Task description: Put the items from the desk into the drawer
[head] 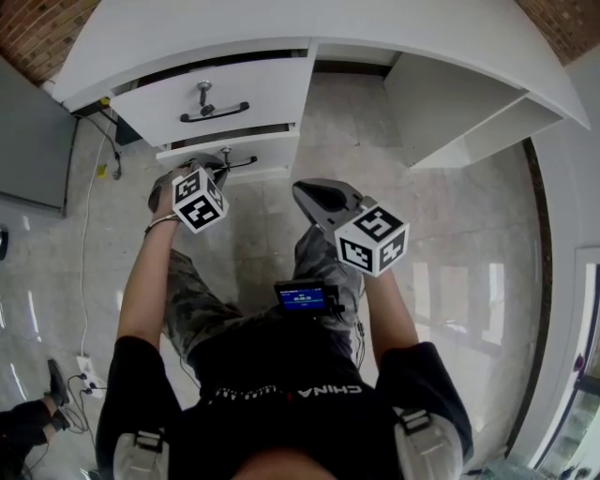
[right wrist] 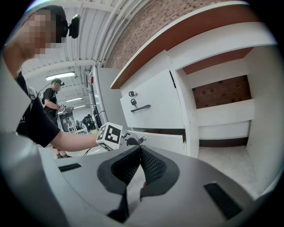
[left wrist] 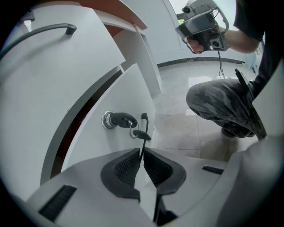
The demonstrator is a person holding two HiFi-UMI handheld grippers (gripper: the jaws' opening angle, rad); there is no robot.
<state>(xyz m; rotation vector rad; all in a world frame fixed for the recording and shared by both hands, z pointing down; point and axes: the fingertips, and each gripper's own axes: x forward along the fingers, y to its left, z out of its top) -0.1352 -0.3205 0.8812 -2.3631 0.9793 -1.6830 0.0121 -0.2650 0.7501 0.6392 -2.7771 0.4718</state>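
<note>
A white desk [head: 281, 19] has two drawers. The lower drawer [head: 272, 148] stands a little way out below the upper drawer [head: 187, 94]. My left gripper [head: 217, 163] is at the lower drawer's front, shut on its thin black handle [left wrist: 143, 133], which runs between the pads [left wrist: 128, 166]. A key with a ring [left wrist: 120, 119] sits in the lock beside the handle. My right gripper [head: 305, 192] hangs off to the right of the drawers, shut with nothing in it; its pads [right wrist: 153, 166] meet. No loose items show.
An open shelf bay [head: 469, 112] fills the desk's right side. A grey cabinet [head: 28, 141] stands at the left, with cables and a power strip [head: 89, 375] on the floor. The person's knee [left wrist: 222, 102] is close to the drawers. People stand far off [right wrist: 55, 95].
</note>
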